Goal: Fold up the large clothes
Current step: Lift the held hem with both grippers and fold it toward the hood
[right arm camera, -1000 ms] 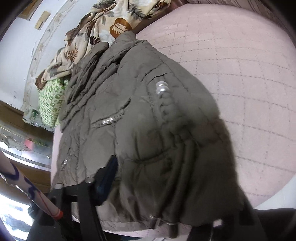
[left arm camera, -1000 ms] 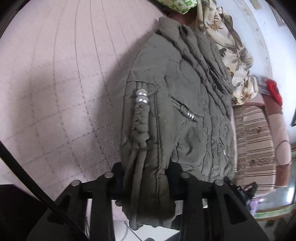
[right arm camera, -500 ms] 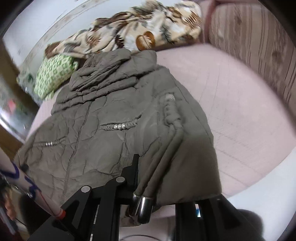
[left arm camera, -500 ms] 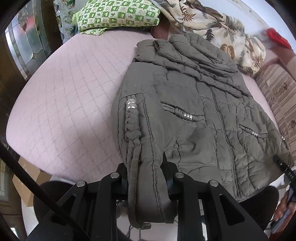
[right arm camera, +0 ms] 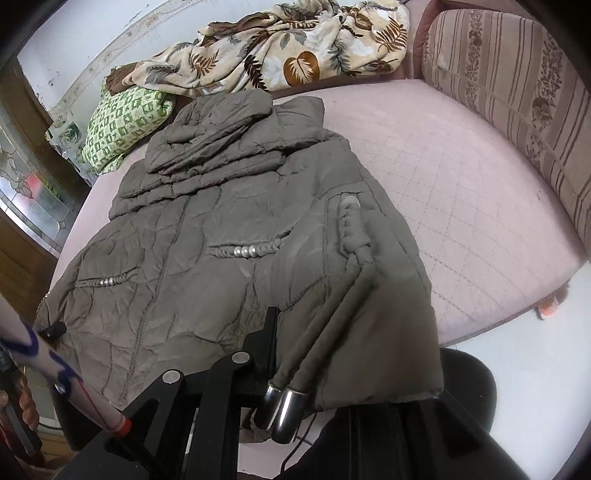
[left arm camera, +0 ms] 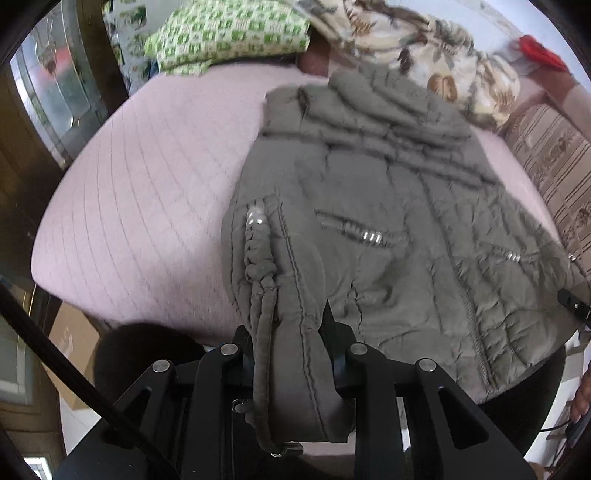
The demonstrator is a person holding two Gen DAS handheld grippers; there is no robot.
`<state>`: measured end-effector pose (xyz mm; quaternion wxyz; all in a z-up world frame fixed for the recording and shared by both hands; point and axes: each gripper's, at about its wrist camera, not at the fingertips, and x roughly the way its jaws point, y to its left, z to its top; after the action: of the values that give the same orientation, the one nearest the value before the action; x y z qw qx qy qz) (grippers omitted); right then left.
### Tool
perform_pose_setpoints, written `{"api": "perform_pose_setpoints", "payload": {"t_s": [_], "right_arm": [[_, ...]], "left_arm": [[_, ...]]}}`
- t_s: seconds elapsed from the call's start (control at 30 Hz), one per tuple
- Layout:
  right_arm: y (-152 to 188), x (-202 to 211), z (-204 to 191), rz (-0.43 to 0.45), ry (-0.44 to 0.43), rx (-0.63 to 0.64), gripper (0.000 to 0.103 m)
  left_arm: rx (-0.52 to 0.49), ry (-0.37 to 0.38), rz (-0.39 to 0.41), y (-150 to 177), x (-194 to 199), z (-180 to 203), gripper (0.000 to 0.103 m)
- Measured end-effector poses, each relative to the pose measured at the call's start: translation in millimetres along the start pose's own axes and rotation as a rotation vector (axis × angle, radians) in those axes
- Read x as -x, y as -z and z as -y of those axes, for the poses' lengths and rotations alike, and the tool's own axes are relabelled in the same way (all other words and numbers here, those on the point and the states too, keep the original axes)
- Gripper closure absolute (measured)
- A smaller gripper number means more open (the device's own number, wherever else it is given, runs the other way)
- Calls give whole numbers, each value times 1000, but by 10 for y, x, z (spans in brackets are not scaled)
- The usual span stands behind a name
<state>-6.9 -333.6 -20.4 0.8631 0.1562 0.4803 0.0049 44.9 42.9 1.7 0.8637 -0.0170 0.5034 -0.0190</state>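
Both grippers clamp the jacket's hem: left gripper [left arm camera: 293,341], right gripper [right arm camera: 332,354] (its jaws just closed on fabric). Jacket [left arm camera: 388,221] stretches away ahead of both, collar farthest, on the pink bed [left arm camera: 147,192]; neither hand nearer.

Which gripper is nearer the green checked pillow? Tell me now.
Left. The left gripper clamps the jacket hem on the side of the green checked pillow; the right gripper, jaws just closed on the hem, is at the opposite corner.
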Motion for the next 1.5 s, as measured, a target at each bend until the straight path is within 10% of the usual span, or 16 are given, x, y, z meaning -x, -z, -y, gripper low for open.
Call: {"api": "perform_pose_setpoints", "payload": {"t_s": [0.87, 1.5], "right_arm": [[-2030, 83, -584, 260, -36, 27, 86], [-3394, -1500, -488, 180, 93, -46, 85]], "left_arm": [[16, -63, 278, -2034, 155, 213, 80], [8, -229, 166, -3429, -1685, 431, 79]]}}
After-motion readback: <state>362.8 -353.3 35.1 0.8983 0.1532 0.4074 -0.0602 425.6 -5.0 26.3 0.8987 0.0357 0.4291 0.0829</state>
